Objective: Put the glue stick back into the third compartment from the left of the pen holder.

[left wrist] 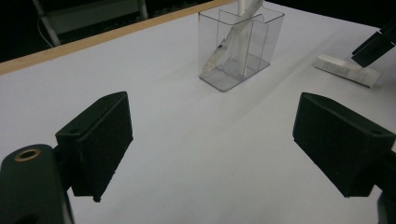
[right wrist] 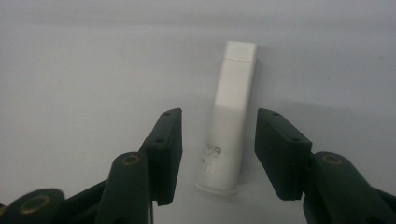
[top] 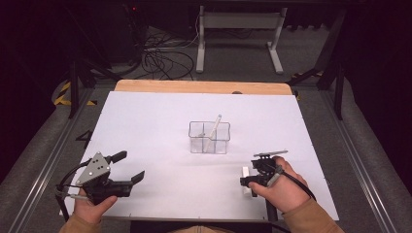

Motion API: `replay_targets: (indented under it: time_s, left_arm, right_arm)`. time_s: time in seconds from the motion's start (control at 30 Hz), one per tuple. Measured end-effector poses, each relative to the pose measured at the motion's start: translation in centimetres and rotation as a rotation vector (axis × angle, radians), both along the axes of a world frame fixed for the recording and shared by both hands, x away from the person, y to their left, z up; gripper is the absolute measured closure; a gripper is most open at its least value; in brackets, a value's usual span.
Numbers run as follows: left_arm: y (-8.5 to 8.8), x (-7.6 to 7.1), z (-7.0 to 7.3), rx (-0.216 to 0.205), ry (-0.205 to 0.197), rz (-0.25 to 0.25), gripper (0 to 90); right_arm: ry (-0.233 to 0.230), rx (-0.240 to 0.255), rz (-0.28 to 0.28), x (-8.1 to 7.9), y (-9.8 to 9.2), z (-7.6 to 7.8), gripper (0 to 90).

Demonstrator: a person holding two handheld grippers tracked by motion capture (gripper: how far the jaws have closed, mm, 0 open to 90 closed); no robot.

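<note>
Right gripper (right wrist: 218,156): jaws released, straddling white tube (right wrist: 230,121) flat on desk (top: 145,126). Left gripper (left wrist: 212,140): jaws released, empty. Clear box (top: 209,137): mid-desk, holding one tube.

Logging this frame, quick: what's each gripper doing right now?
Left gripper: open, holding nothing, above the bare white table.
Right gripper: open, jaws either side of the white tube, pads not touching it.

White-covered bench (top: 145,126) with a wooden far edge (top: 204,87). Clear divided container (top: 209,137) stands upright on it, well beyond the fingers, holding a tilted white stick (top: 213,131). Past the bench: a white frame (top: 238,29) and black cables (top: 163,60) on the floor.
</note>
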State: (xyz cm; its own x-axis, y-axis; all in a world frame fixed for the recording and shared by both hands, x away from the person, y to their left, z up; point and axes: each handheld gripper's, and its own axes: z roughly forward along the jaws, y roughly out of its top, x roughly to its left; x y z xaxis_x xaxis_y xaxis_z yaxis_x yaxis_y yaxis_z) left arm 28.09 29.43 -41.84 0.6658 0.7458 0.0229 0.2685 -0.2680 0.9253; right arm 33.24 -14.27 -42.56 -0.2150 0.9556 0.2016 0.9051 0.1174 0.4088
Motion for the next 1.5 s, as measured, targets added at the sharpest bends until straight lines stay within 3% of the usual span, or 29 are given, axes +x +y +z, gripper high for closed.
replay_targets:
  time_s: [0.53,1.13,1.33,1.5]
  left_arm:
    - [0.0,0.0,0.0,0.002,0.002,-0.002,12.8]
    - [0.0,0.0,0.0,0.003,0.002,-0.001,12.8]
    - [0.0,0.0,0.0,0.002,0.003,0.001,12.8]
    - [0.0,0.0,0.0,0.002,0.002,0.002,12.8]
  right_arm:
    - [0.064,-0.038,-0.002,-0.4,0.2,-1.2,52.5]
    - [0.064,-0.097,0.001,-0.8,0.9,-2.0,56.6]
    - [0.074,-0.120,-0.012,-0.8,1.1,-1.9,65.1]
    - [0.097,-0.100,-0.031,-0.5,0.9,-1.8,67.3]
